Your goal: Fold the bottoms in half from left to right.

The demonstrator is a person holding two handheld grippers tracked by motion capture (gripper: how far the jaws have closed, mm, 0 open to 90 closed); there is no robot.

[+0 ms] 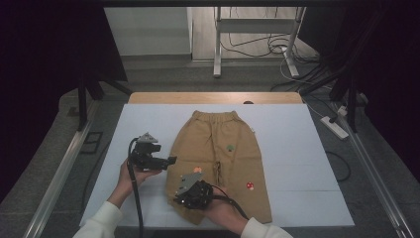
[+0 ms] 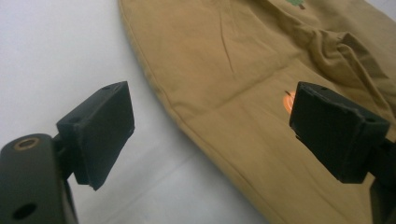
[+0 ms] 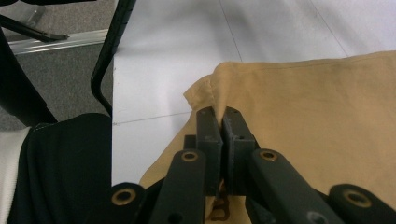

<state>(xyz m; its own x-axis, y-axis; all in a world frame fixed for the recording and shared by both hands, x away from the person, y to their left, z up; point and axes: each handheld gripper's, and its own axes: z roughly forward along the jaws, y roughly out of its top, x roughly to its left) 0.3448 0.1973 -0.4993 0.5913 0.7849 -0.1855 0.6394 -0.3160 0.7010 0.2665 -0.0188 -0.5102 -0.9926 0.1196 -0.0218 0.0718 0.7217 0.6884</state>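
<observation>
**Trousers pinched at the hem, fold barely begun**

The tan trousers (image 1: 218, 158) lie flat on the white counter (image 1: 297, 163), waistband away from the person. The right claw (image 3: 220, 122) is clenched on the hem of the leg nearest the left hand, cloth puckered between its pads. The left claw (image 2: 210, 126) stands released, just over that leg's outer edge, gripping nothing. Judging by this, only one corner is secured; the lifting and folding remain.

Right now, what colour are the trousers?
Tan trousers with small embroidered patches; clearest in the high view.
</observation>
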